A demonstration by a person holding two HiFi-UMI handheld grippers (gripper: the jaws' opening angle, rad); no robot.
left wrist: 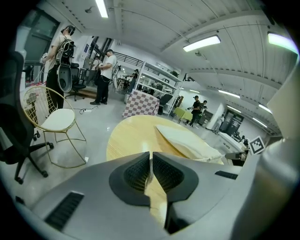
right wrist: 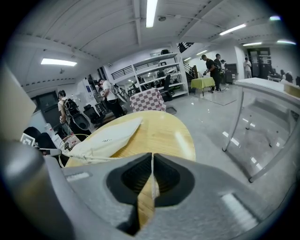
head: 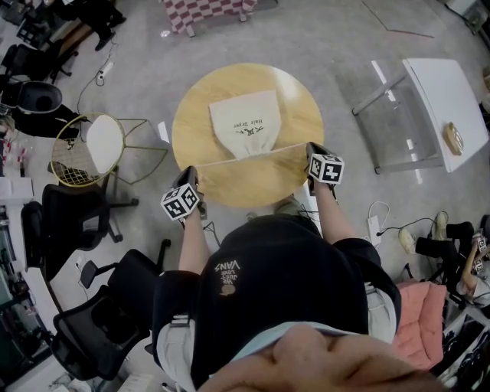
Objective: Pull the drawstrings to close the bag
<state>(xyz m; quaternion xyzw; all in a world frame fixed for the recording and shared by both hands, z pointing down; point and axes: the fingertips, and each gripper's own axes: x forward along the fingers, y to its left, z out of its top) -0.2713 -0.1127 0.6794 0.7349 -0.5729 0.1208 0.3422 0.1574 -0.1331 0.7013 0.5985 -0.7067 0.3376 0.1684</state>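
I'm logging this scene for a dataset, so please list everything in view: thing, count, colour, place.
table: one, light wood, round, centre
bag: one, cream, on the table, neck toward the person
cords: two, pale, from the bag's neck to each tool
wire chair: one, gold with white seat, left of the table
office chairs: several, black, lower left
side table: one, white, right of the round one
checked cloth: one, red-and-white, beyond the table
bystanders: several, far across the room
left tool: one, grey, shut on a cord, table's near edge
right tool: one, grey, shut on the other cord
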